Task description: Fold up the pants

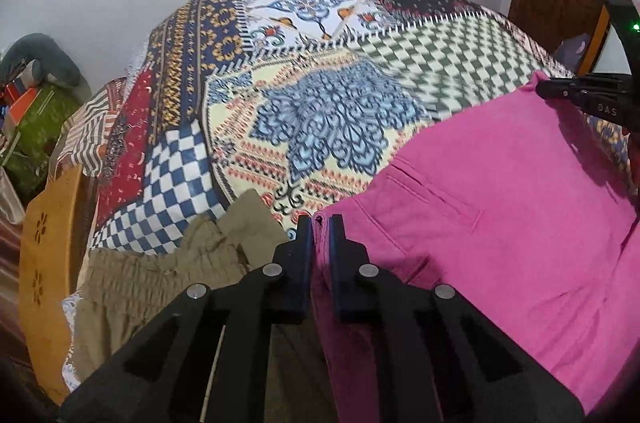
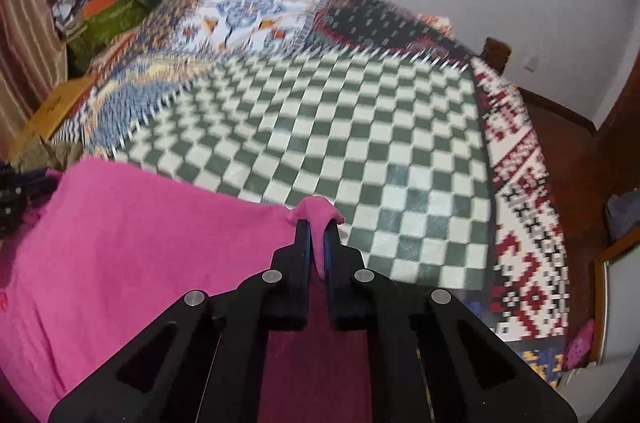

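Two garments are seen on one bed: one pair of pink pants (image 1: 500, 191) and one khaki garment (image 1: 168, 263) (crumpled at the near edge). One patchwork bedspread (image 1: 320, 95) is laid beneath them. Two black tools are counted, the left tool (image 1: 320, 223) and the right tool (image 2: 318, 227), each clamped on pink cloth.

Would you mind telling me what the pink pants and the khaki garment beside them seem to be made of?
Pink pants: probably matte woven cotton twill; flat, crisp welt pocket, soft creases. Khaki garment: likely thin woven cotton or a blend; dull, finely crinkled, gathered ribbing. Neither fibre is certain.
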Motion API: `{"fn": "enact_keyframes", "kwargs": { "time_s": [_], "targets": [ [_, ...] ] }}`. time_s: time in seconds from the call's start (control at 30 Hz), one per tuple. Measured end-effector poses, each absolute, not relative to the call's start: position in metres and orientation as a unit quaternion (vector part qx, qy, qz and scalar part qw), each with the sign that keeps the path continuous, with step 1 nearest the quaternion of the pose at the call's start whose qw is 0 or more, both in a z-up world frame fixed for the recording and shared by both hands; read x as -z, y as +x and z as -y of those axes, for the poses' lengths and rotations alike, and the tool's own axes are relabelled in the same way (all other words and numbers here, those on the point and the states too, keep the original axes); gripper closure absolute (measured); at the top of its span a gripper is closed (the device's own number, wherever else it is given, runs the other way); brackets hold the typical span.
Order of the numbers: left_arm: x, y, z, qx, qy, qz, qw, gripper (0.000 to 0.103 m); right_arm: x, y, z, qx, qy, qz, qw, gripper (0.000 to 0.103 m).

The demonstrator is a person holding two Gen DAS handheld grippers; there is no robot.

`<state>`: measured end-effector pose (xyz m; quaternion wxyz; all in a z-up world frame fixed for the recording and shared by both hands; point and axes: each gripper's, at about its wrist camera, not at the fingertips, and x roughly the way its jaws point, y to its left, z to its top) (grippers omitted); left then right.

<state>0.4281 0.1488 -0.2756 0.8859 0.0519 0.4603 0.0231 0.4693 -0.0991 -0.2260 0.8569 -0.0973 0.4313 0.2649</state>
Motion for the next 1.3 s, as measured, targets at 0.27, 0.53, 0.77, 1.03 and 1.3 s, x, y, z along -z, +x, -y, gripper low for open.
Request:
{"fn": "enact_keyframes", "kwargs": {
  "time_s": [0.27, 0.53, 0.77, 1.03, 1.3],
  "targets": [
    [0.237, 0.433, -0.150, -0.052, 0.049, -0.442, 0.894, 0.096, 0.179, 0.467, 0.099, -0.252, -0.087, -0.404, 0.875, 0.098],
    [0.201, 0.402, -0.151, -0.031, 0.027, -0.424, 0.905, 0.096, 0.140, 0.442, 0.111, -0.261, -0.057, -0.387, 0.882, 0.098],
    [0.173, 0.359, -0.138, -0.019, 0.037, -0.413, 0.910, 0.096, 0.123, 0.406, 0.123, -0.263, -0.050, -0.383, 0.884, 0.098],
    [0.157, 0.315, -0.126, -0.007, 0.044, -0.410, 0.911, 0.097, 0.105, 0.359, 0.144, -0.259, -0.021, -0.376, 0.890, 0.098],
    [0.153, 0.271, -0.116, -0.002, 0.054, -0.405, 0.913, 0.097, 0.101, 0.320, 0.166, -0.257, 0.012, -0.378, 0.889, 0.098]
  ]
}}
